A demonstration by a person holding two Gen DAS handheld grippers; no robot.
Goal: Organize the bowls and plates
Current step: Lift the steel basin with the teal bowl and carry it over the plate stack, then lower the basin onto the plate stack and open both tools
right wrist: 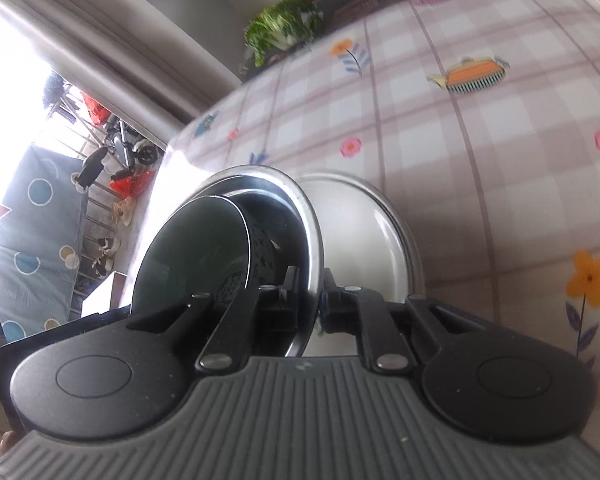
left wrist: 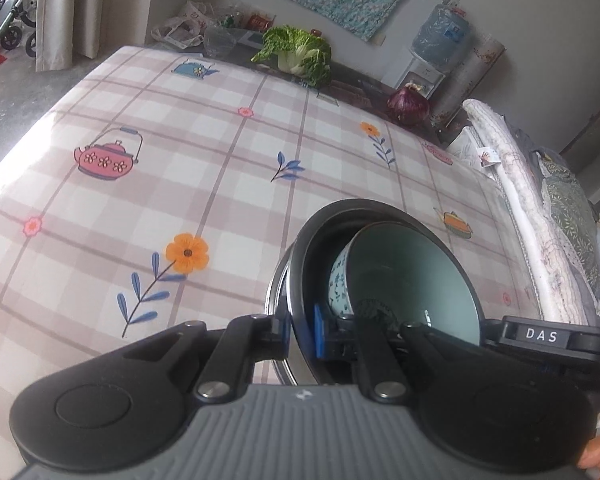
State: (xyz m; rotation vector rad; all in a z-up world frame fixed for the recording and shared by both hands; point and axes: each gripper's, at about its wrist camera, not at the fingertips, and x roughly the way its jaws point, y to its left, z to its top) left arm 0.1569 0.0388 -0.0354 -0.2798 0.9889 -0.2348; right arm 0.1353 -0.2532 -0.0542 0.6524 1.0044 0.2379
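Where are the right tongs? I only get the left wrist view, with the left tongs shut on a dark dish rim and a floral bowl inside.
Observer: The right tongs are shut on a steel dish rim, with the bowl inside that dish.
Operator: Any other dish there?
Observer: Yes, a second steel plate shows just right of that rim in the right wrist view.
Operator: What lies past the table edge?
Observer: Shoes and a blue cloth with circles.
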